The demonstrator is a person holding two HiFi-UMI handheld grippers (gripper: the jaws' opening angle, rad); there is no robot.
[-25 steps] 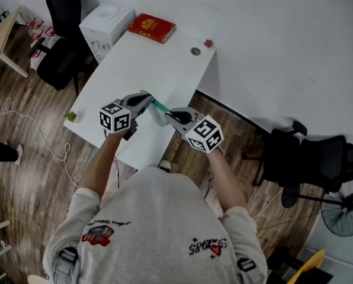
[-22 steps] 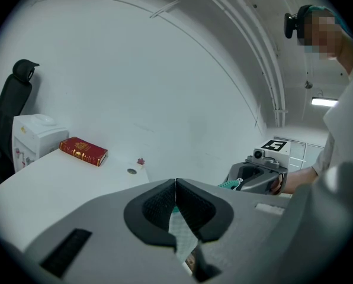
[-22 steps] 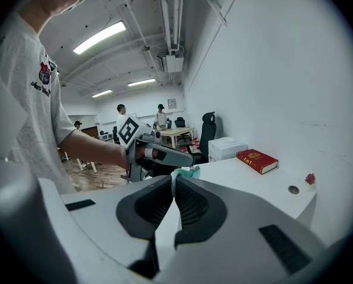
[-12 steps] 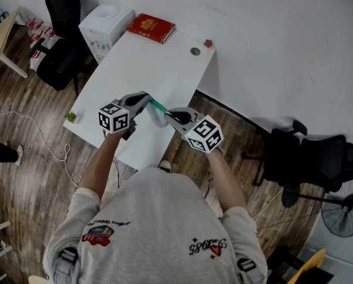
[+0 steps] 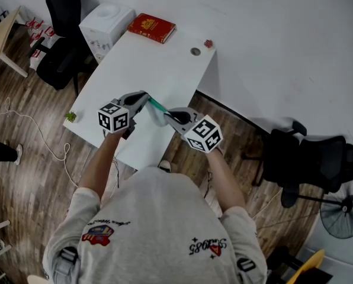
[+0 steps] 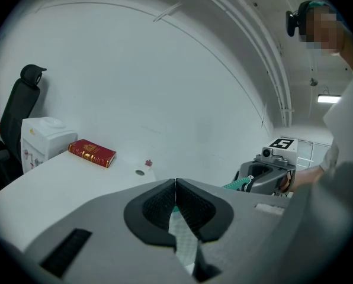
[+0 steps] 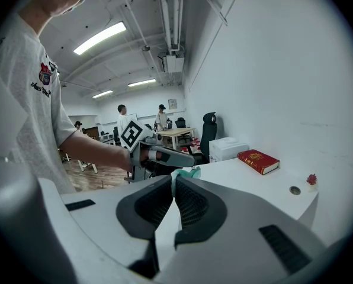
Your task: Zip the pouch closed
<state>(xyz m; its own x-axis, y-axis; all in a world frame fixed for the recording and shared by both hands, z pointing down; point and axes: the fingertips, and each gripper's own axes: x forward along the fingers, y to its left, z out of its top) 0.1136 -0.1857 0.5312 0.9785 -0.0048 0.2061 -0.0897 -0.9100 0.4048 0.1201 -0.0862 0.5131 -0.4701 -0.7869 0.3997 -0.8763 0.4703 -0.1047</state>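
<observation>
— Hardly anything is changing since a second ago: the left tongs (image 5: 144, 95) are sitting a shade further left in the head view, while the right tongs (image 5: 168, 115) are keeping their place.
— And what are they holding?
— Both are clamping the pouch (image 5: 155, 118). The left gripper view is showing the left pair pressed together on pale mesh fabric, which is hanging down between the pads. The right gripper view is showing the right pair closed too, with a white strip of the pouch running between the pads and a bit of teal poking out at the tips.
— Where is the pouch hanging?
— It is being held in the air between the two tongs, over the near end of the desk (image 5: 159, 64). Its teal zip (image 5: 157, 105) is stretching from one pair to the other, and the pale body is showing just on the person's side of that line.
— Is the zip looking closed?
— No view is showing that clearly; the slider is too small to make out.
— Anything else lying around?
— A red book (image 5: 151, 27) is lying at the far end of the desk, with a white box (image 5: 106, 21) standing just beside that corner. A small red thing (image 5: 208, 43) is sitting near the far right edge, well apart from the pouch. A black chair (image 5: 61, 37) is standing at the desk's far left.
</observation>
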